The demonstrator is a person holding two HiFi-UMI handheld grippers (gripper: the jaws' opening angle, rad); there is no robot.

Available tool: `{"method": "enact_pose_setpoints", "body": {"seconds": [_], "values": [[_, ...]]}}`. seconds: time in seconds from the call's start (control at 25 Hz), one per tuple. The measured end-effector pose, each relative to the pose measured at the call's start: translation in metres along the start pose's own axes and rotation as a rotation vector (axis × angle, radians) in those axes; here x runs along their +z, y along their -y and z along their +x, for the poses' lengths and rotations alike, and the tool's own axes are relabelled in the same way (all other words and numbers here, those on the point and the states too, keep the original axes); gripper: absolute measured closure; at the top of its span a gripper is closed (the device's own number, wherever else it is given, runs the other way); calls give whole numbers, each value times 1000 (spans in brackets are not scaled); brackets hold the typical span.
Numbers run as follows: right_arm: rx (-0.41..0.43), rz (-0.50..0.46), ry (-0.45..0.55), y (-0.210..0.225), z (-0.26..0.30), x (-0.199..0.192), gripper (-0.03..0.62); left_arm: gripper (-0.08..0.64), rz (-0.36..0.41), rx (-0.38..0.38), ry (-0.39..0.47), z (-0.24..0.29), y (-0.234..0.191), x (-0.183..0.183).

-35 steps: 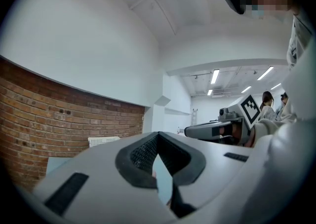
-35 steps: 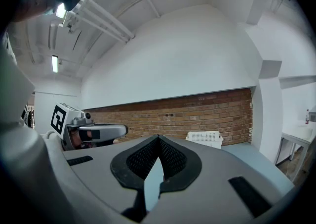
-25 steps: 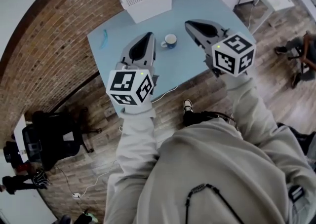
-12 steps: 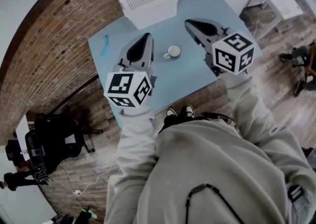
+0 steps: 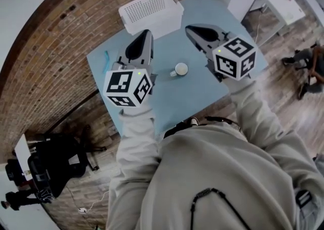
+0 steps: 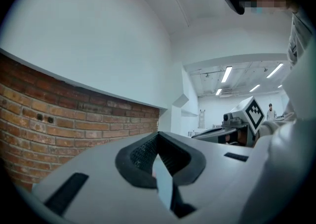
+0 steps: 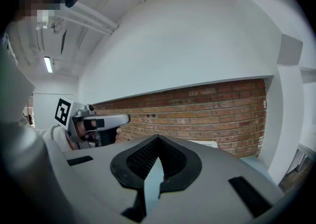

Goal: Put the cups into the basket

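Observation:
A single white cup [image 5: 179, 69] with a handle on its left stands on the light blue table [image 5: 202, 87], near the front edge. The white perforated basket [image 5: 151, 11] sits at the table's far edge. My left gripper [image 5: 147, 32] hovers left of the cup, tip toward the basket, shut and holding nothing. My right gripper [image 5: 189, 28] hovers right of the cup, also shut and holding nothing. In the left gripper view the left gripper [image 6: 158, 134] faces a brick wall. The right gripper [image 7: 158, 137] shows that wall too. Neither gripper view shows the cup.
A small blue object [image 5: 107, 55] lies by the table's left edge. A brick wall [image 5: 61, 36] runs behind and left of the table. A black chair [image 5: 50, 163] stands on the wooden floor at lower left. White furniture [image 5: 276, 1] is at the upper right.
The person has stepped closer to the table. Both grippers now reach past the cup toward the basket. The cup stays where it was on the table.

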State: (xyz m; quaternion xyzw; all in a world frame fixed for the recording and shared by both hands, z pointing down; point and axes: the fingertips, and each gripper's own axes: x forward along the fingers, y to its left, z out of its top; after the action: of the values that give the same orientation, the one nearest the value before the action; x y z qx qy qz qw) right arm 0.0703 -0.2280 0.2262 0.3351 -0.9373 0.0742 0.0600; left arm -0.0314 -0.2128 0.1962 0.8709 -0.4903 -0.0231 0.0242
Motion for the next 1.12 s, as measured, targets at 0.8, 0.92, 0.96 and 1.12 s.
{"method": "enact_pose_setpoints", "body": {"seconds": [0.8, 0.92, 0.96, 1.12], "values": [[-14, -112, -51, 28, 59, 21, 591, 565, -31, -48, -11, 46, -38, -3], [11, -109, -40, 31, 69, 30, 591, 565, -34, -13, -12, 48, -50, 3], [19, -103, -38, 31, 72, 30, 591, 565, -37, -5, -7, 48, -53, 5], [40, -112, -52, 29, 76, 24, 591, 565, -35, 4, -25, 48, -55, -1]]}}
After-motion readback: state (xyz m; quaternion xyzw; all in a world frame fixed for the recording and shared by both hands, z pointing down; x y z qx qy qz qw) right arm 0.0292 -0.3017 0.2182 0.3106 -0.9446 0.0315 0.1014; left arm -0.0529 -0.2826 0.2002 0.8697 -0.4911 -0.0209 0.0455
